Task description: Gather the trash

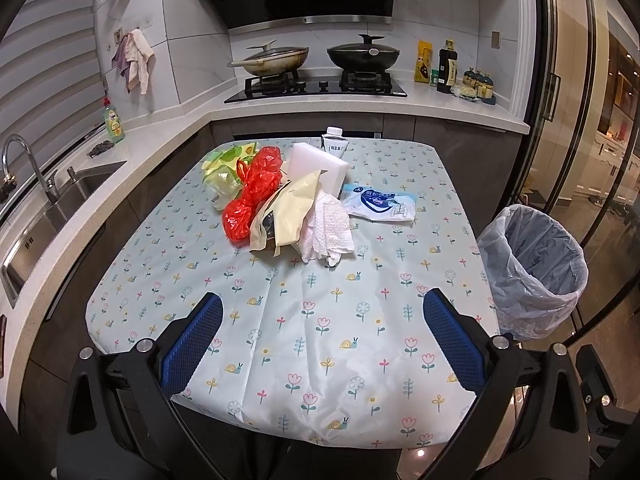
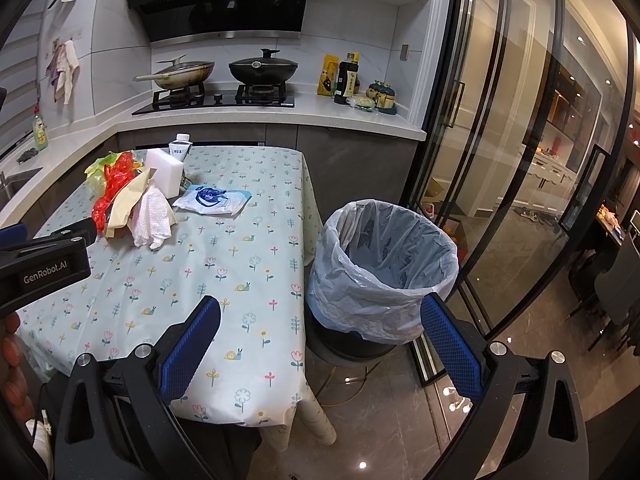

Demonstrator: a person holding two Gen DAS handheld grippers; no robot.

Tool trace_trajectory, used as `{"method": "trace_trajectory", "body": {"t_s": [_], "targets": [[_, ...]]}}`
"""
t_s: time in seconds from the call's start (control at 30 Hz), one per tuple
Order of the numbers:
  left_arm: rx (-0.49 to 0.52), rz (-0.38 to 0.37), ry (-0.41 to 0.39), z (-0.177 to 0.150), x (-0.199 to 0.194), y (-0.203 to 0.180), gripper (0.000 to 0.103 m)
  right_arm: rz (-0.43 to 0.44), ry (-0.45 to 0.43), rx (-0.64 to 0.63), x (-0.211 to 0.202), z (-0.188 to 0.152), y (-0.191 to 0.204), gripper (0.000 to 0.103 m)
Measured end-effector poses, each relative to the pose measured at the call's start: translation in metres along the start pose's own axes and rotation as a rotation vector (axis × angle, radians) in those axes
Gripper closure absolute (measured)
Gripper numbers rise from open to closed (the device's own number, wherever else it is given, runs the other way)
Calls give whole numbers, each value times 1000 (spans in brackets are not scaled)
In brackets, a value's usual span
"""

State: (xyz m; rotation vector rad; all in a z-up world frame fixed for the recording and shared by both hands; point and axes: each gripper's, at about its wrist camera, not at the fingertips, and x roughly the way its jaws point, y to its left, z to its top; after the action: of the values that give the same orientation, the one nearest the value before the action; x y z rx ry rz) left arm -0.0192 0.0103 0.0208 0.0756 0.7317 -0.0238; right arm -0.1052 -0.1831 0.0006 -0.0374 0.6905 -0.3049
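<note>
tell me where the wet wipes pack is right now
The wet wipes pack lies flat on the table, right of the trash pile, beside the crumpled white tissue and in front of the white foam block.

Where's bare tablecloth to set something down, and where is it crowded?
Free: the whole near half of the table, from the tissue down to the left gripper, and the far right corner past the blue-white packet. Crowded: far left-centre, where the red bag, paper bag, white block and carton bunch together.
</note>
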Motion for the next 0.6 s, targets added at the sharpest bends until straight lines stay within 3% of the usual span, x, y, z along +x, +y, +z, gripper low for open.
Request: {"method": "trace_trajectory", "body": {"t_s": [0.6], "targets": [[-2,-2,0,0,-1,0,7,2,-1,0,0,0,0,7]]}}
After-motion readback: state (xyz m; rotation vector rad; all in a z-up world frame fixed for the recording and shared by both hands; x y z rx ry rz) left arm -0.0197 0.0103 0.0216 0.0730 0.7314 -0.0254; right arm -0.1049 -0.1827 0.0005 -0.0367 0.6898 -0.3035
